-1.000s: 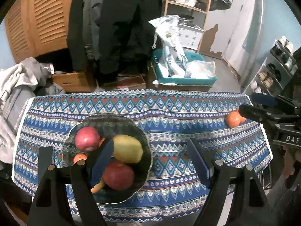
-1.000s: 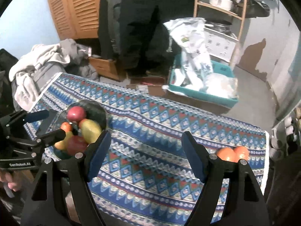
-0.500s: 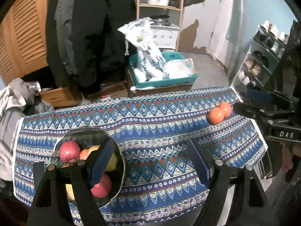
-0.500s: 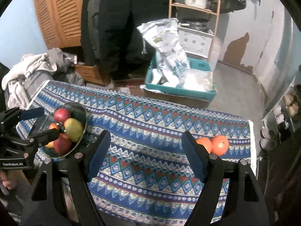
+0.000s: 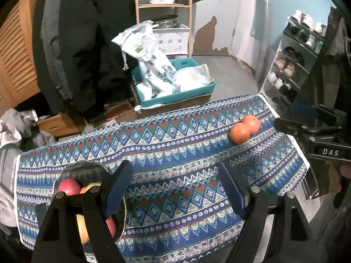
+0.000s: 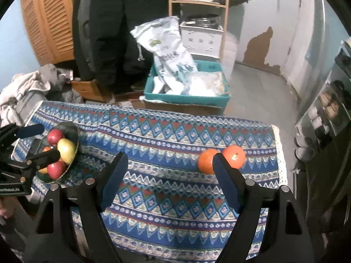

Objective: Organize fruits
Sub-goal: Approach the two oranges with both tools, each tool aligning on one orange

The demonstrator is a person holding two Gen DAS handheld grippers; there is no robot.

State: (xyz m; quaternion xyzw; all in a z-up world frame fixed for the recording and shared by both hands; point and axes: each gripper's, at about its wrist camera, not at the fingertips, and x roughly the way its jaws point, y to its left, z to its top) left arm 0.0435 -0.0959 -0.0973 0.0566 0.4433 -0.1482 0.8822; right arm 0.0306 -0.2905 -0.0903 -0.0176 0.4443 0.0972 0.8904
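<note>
Patterned tablecloth (image 6: 175, 135), left tongs (image 5: 175, 188) open, empty, right tongs (image 6: 170, 175) opening, empty

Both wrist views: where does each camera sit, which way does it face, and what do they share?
Left wrist: on the left gripper, looking down over the bowl; the right gripper shows at the right edge.
Right wrist: on the right gripper, jaws opening and empty, facing the two oranges; the left gripper shows at the left edge.
Shared: tablecloth, bowl, oranges, teal crate.

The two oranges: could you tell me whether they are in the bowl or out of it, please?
Out. Both oranges lie on the tablecloth near its right end, side by side, far from the bowl.
</note>
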